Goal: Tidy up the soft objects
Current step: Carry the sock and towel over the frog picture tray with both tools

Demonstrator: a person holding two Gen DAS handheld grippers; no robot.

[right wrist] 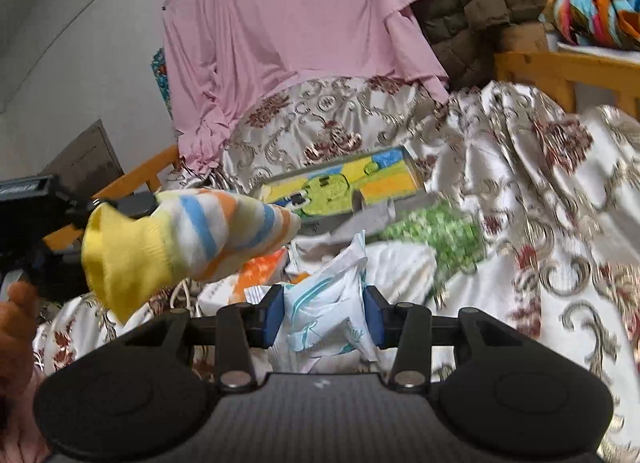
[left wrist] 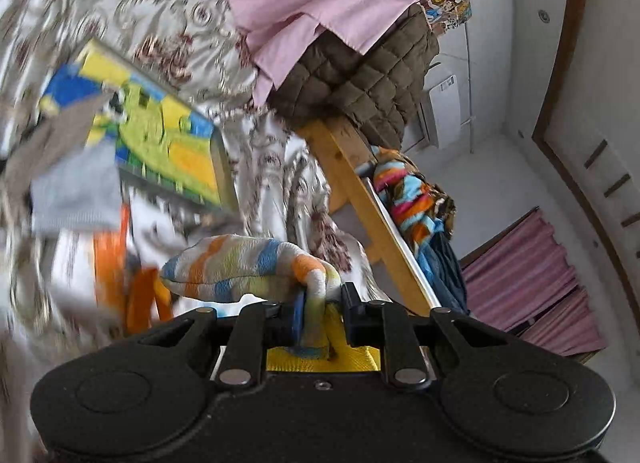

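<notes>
Left wrist view showed the left gripper clenched on the sock near its yellow cuff, the striped foot running out leftward and forward from the jaws, roughly level, clear of the bedspread. Right wrist view showed the same sock hanging in the air to the left of the right gripper, cuff toward the left hand, toe pointing right toward the tray. So its long axis lay across the right gripper's line of reach, not along it.

Between the right gripper's pads sat a white packet with teal print; the pads seemed to press its sides, so I judged it grasped, though the blur made contact hard to confirm. The left hand alone had the sock. The tray lay ahead of both, with a green cloth just beside it. Placing the sock would probably fall to the left hand.
</notes>
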